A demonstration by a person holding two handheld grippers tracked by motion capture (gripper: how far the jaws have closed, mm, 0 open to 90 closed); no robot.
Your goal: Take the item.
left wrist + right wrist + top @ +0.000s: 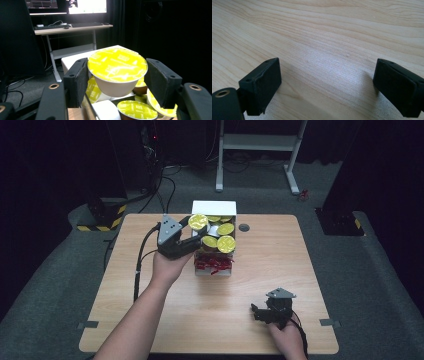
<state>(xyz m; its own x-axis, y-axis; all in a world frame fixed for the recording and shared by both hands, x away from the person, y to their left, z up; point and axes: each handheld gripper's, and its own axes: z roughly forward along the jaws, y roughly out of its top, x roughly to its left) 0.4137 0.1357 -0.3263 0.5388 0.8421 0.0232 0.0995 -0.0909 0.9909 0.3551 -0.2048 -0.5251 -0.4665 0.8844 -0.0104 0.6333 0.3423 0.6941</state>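
1 pod [117, 65] w/ a yellow foil top sits pinched between the pads of the left hand-held gripper [192, 231], held up over the far-left corner of the white box [214, 208]. It is kept level, foil up, prob. so it can go in or come out w/o bumping the other pods [225, 243]. About 4 more yellow tops show in the box, w/ red bits [213, 263] at its near end. Right hand-held gripper [259, 312] rests low near the tabletop [300, 265], near-right side, pads spread wide, nothing between them, out of the way.
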